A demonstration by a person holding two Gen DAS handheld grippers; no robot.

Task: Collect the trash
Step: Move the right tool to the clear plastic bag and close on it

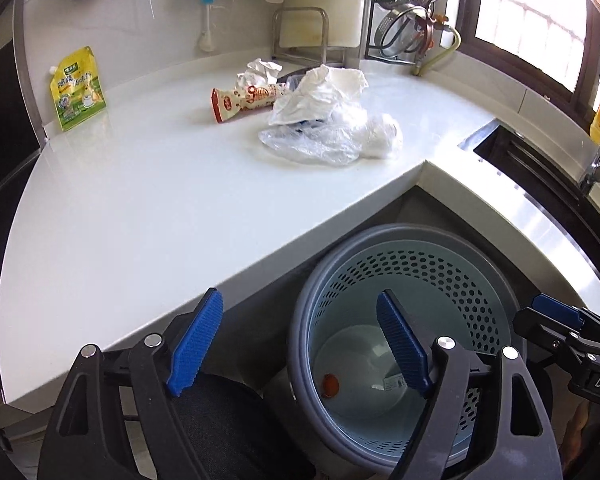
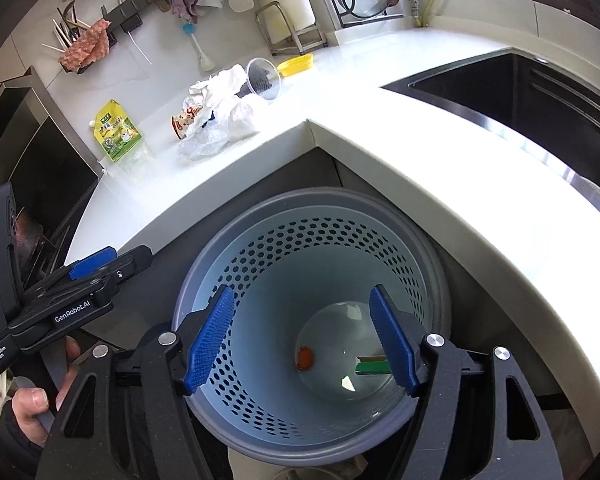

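While both grippers, left (image 1: 300, 344) and right (image 2: 302, 340), gape wide and empty over the bin (image 2: 204, 280), trash pile (image 1: 324, 120) sits far on counter (image 1: 140, 200); bin scraps unclear.

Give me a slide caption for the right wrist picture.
Open right claw above a holed bin, trash pile waiting on the counter.

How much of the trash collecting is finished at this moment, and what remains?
Done: the bin already holds a few scraps, an orange piece and a green strip. In hand: nothing; the left claw and right claw are both open and empty, the right one above the bin. Left: the pile on the counter, with crumpled paper, a clear plastic bag, a printed wrapper, a clear cup.
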